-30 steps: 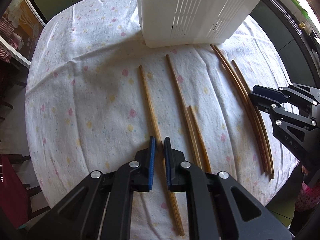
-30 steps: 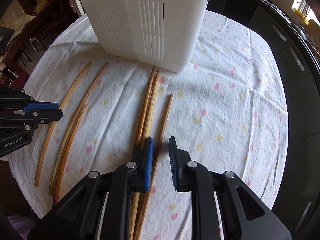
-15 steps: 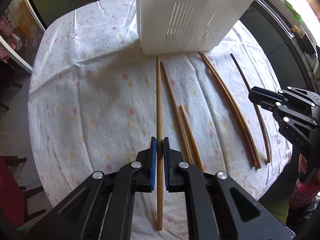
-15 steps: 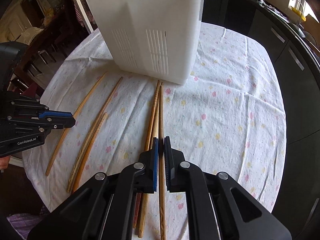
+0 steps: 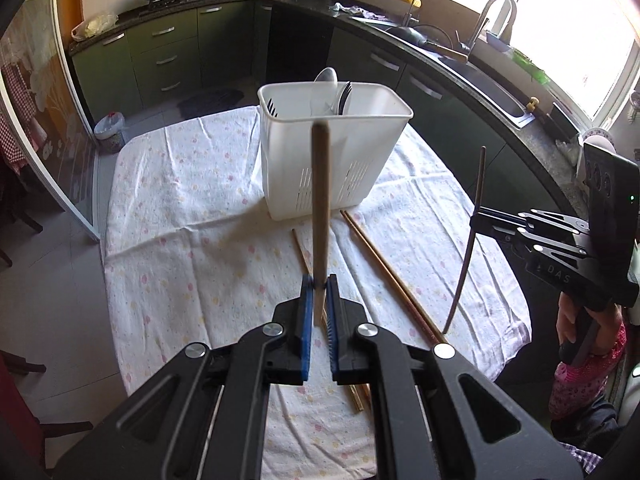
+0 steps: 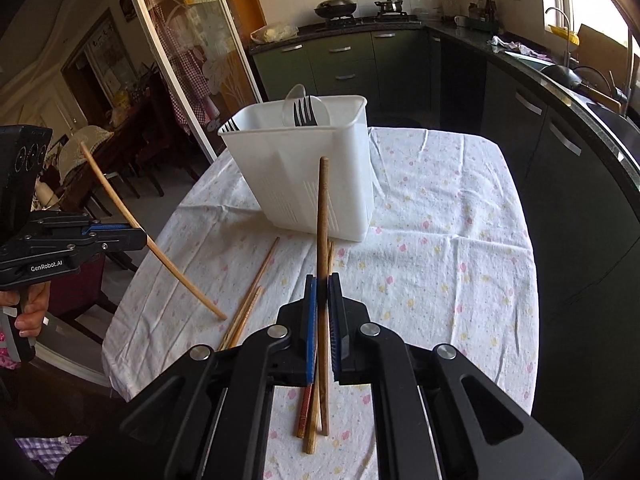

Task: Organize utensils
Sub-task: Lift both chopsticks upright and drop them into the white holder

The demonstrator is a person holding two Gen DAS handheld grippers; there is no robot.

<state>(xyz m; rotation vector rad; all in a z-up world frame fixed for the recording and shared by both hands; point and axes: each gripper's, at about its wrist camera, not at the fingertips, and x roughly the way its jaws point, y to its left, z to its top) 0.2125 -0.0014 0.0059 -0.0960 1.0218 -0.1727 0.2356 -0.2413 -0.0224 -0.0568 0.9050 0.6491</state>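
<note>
My left gripper (image 5: 316, 300) is shut on a light wooden chopstick (image 5: 321, 200) and holds it lifted above the table, tip toward the white utensil caddy (image 5: 332, 160). My right gripper (image 6: 322, 300) is shut on a darker chopstick (image 6: 322, 216), also lifted and pointing at the caddy (image 6: 304, 176). Each gripper shows in the other's view: the right gripper (image 5: 480, 216) with its chopstick (image 5: 468, 248), the left gripper (image 6: 140, 236) with its chopstick (image 6: 120, 204). The caddy holds black forks (image 6: 304, 112) and a clear spoon (image 5: 326, 80).
Several more chopsticks lie on the flowered tablecloth (image 5: 192, 232) in front of the caddy: a pair (image 5: 384, 268) and others (image 6: 252, 296). Dark kitchen cabinets and a counter with a sink (image 5: 480, 80) curve round the table's far and right sides.
Both grippers closed on a chopstick each, then lifted them off the cloth and tilted up, so the caddy's open top and the kitchen now show.
</note>
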